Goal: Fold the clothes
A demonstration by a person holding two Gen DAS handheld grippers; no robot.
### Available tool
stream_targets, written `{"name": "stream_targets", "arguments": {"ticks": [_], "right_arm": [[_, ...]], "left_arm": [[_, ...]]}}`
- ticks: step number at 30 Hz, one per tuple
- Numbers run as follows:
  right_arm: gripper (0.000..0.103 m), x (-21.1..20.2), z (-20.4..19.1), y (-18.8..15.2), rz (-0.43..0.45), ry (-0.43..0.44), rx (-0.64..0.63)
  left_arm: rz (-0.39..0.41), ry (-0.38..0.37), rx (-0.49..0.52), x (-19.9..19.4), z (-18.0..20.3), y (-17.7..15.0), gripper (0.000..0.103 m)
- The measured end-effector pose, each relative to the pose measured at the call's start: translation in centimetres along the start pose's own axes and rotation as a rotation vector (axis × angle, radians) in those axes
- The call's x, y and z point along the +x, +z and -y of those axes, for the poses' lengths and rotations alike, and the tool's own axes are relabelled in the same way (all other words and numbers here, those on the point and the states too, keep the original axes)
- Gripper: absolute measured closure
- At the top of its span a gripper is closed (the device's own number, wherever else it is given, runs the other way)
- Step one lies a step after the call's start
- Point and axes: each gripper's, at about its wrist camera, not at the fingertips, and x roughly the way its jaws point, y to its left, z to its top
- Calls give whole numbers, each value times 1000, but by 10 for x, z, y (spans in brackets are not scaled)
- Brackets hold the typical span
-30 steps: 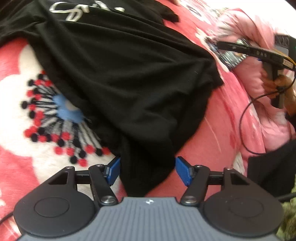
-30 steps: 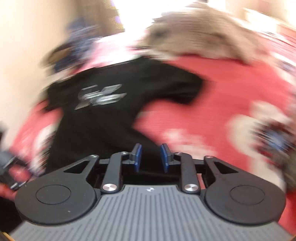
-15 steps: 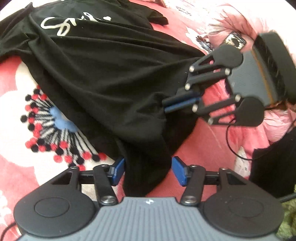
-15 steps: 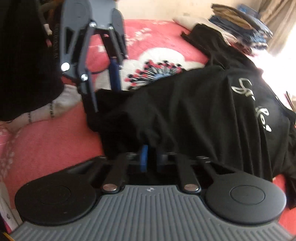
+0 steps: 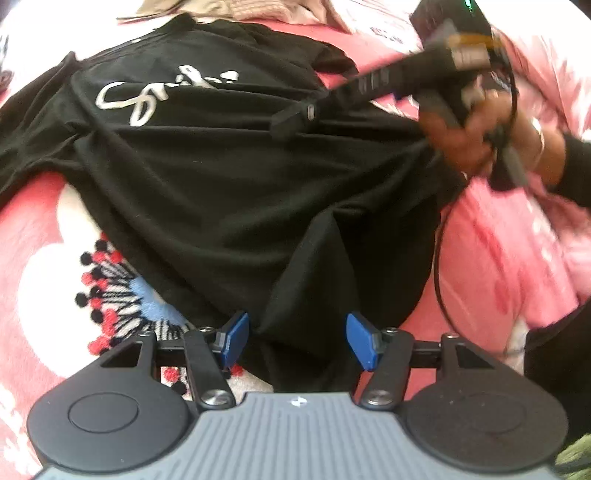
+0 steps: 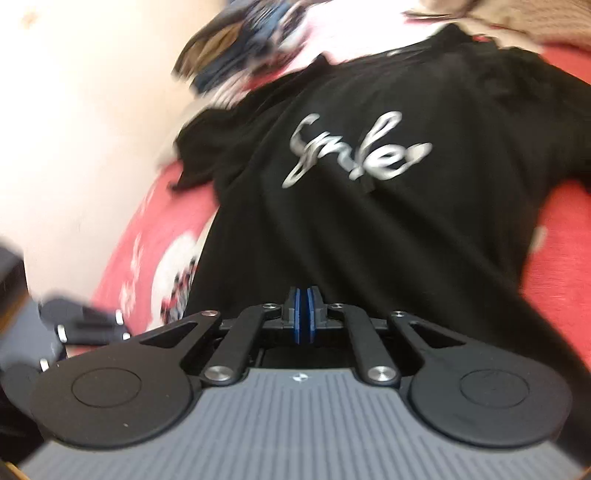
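Note:
A black T-shirt with white script lies crumpled on a red floral bedspread. In the left wrist view my left gripper hovers over the shirt's near hem. Its jaws are opening, and a hanging fold of black cloth sits loosely between the blue pads. My right gripper reaches in from the upper right, held by a hand. In the right wrist view, the right gripper has its pads pressed together on the T-shirt, whose cloth stretches away from them. The left gripper is a blur at the lower left.
A beige knitted garment lies beyond the shirt's collar. A blurred pile of folded clothes sits at the far end by a pale wall. Pink cloth and a black cable are on the right.
The right gripper closed on the shirt's edge and swung round, now seen edge-on above the shirt's middle. The left jaws narrowed, then widened. The shirt's right side is pulled up.

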Motion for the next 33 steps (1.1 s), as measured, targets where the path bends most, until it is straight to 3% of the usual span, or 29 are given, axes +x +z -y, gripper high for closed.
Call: {"name": "stream_targets", "arguments": {"ticks": [3, 5, 8, 12, 19, 23, 25, 27, 33], "right_arm": [[97, -34, 0, -5, 70, 23, -51], [96, -58, -11, -17, 84, 23, -179], [95, -76, -38, -51, 20, -10, -423], [93, -58, -70, -95, -81, -80, -712], [91, -23, -79, -118, -208, -186, -919], [82, -25, -79, -123, -205, -192, -938], [81, -25, -80, -124, -197, -198, -935], [79, -32, -78, -120, -186, -193, -904], [78, -70, -53, -103, -90, -204, -683]], "left_arm": [[19, 20, 31, -9, 7, -3, 43], [27, 19, 38, -17, 9, -2, 43], [39, -6, 64, -21, 12, 6, 43], [20, -33, 142, -5, 28, 13, 43], [-21, 49, 231, 27, 46, 8, 51], [-11, 77, 199, 34, 39, 7, 66], [-5, 78, 159, 33, 32, 8, 85], [7, 69, 109, 30, 23, 9, 94], [108, -36, -143, -3, -24, 8, 99]]}}
